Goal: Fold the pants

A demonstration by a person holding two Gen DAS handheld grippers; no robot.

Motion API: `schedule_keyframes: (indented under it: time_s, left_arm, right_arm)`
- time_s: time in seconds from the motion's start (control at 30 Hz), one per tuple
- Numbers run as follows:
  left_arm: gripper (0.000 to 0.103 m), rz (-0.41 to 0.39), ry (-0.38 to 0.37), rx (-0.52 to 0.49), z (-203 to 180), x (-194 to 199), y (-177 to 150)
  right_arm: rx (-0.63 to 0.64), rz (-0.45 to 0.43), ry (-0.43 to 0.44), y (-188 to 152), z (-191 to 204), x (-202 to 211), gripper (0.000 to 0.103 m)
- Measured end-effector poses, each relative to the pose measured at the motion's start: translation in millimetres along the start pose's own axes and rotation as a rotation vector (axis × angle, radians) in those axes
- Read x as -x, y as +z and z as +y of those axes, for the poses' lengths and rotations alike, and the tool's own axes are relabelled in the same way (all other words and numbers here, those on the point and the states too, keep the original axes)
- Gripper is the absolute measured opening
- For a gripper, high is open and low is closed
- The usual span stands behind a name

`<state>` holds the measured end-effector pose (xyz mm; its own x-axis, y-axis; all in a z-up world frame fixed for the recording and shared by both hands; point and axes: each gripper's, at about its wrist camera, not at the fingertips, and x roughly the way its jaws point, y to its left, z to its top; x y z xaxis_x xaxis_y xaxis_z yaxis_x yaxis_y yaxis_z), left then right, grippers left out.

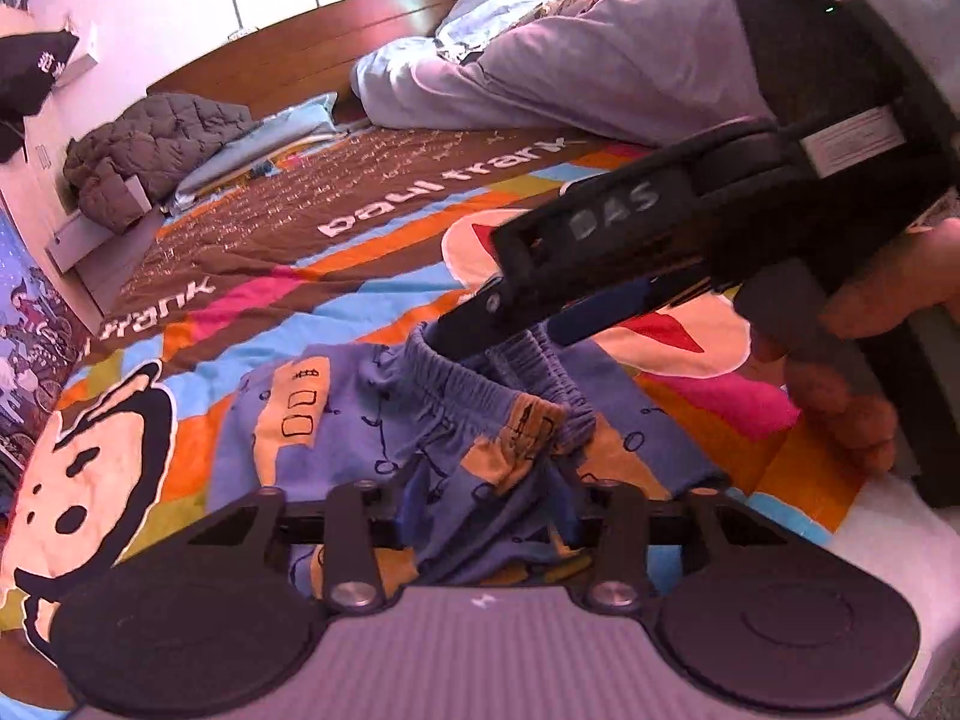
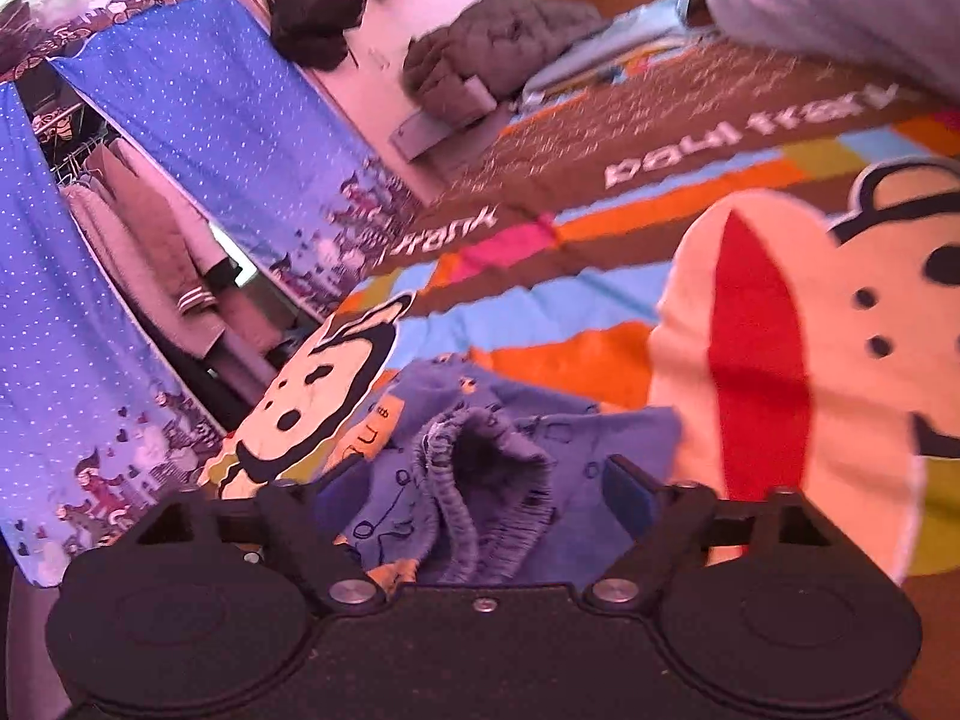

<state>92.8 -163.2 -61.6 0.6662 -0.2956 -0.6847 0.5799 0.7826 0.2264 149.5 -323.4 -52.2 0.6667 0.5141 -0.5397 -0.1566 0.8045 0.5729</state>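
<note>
Small blue children's pants point(image 1: 336, 420) with orange patches and an elastic waistband point(image 1: 456, 369) lie bunched on the colourful bedspread point(image 1: 198, 468). My left gripper point(image 1: 489, 504) is shut on a fold of the pants fabric and lifts it. My right gripper point(image 1: 498, 324) reaches in from the right, its fingers at the waistband. In the right wrist view the pants point(image 2: 480, 480) fill the gap between the right gripper's point(image 2: 480, 492) spread fingers, with the waistband point(image 2: 456, 450) standing open there.
A grey duvet point(image 1: 600, 66) and pillows are heaped at the far right of the bed. A grey padded jacket point(image 1: 150, 144) lies by the wooden headboard point(image 1: 336, 18). A blue curtain point(image 2: 108, 240) and hanging clothes point(image 2: 156, 228) stand left of the bed.
</note>
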Motion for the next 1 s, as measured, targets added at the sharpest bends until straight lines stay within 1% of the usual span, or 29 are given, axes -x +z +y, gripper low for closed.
schedule_keyframes:
  time_s: [0.03, 0.07, 0.13, 0.17, 0.23, 0.3, 0.4, 0.47, 0.53, 0.6, 0.67, 0.7, 0.73, 0.77, 0.8, 0.83, 0.87, 0.9, 0.93, 0.97, 1.0]
  left_arm:
    - [0.025, 0.012, -0.011, 0.007, 2, -2, 0]
    - [0.020, 0.021, -0.025, 0.021, 5, -3, 1]
    - [0.008, 0.021, -0.034, 0.064, 11, -2, 1]
    - [0.006, 0.020, -0.039, 0.087, 14, -1, 0]
    - [0.003, 0.012, -0.050, 0.130, 19, 4, 1]
    - [0.003, -0.012, -0.049, 0.144, 21, 13, 2]
    - [0.003, -0.049, -0.044, 0.124, 18, 28, 7]
    - [0.003, -0.069, -0.053, 0.108, 14, 36, 10]
    - [0.003, -0.075, -0.078, 0.089, 8, 40, 11]
    - [0.003, -0.069, -0.094, 0.067, 0, 36, 11]
    - [0.007, -0.026, -0.112, 0.051, -8, 23, 9]
    - [0.014, -0.003, -0.127, 0.063, -9, 15, 6]
    - [0.026, 0.020, -0.144, 0.082, -8, 8, 3]
    - [0.031, 0.040, -0.159, 0.104, -6, 6, 2]
    - [0.041, 0.044, -0.162, 0.130, -2, 7, 0]
    - [0.055, 0.038, -0.168, 0.152, 3, 11, -1]
    - [0.060, 0.033, -0.181, 0.165, 9, 16, -2]
    - [0.065, 0.030, -0.193, 0.182, 16, 24, -3]
    - [0.070, 0.022, -0.184, 0.206, 24, 31, -5]
    - [0.074, 0.012, -0.154, 0.239, 32, 37, -7]
    - [0.085, 0.004, -0.094, 0.294, 44, 43, -9]
  right_arm:
    - [-0.008, 0.012, -0.001, 1, 0, -4, 0.069]
    - [-0.017, 0.025, -0.005, 0, -1, -8, 0.064]
    - [-0.022, 0.041, -0.024, -2, 0, -13, 0.038]
    - [-0.021, 0.037, -0.037, -3, 1, -12, 0.034]
    - [-0.032, 0.019, -0.041, -5, -2, -8, 0.016]
    - [-0.053, -0.002, -0.030, -5, -4, -5, 0.014]
    - [-0.088, -0.038, -0.017, -6, -1, 7, 0.011]
    - [-0.107, -0.060, -0.014, -5, 3, 19, 0.011]
    - [-0.122, -0.083, -0.024, -6, 4, 33, 0.011]
    - [-0.135, -0.091, -0.045, -8, 2, 42, 0.011]
    - [-0.135, -0.071, -0.093, -13, -4, 41, 0.012]
    - [-0.138, -0.040, -0.122, -16, -9, 36, 0.016]
    - [-0.144, -0.009, -0.149, -19, -13, 29, 0.021]
    - [-0.158, 0.019, -0.167, -20, -17, 24, 0.024]
    - [-0.177, 0.025, -0.173, -21, -20, 24, 0.026]
    - [-0.181, 0.007, -0.172, -20, -21, 28, 0.037]
    - [-0.164, -0.016, -0.181, -20, -19, 34, 0.045]
    - [-0.133, -0.042, -0.206, -19, -16, 39, 0.063]
    - [-0.096, -0.068, -0.244, -18, -12, 43, 0.074]
    - [-0.051, -0.096, -0.289, -17, -8, 46, 0.075]
    - [-0.006, -0.123, -0.337, -15, -2, 46, 0.079]
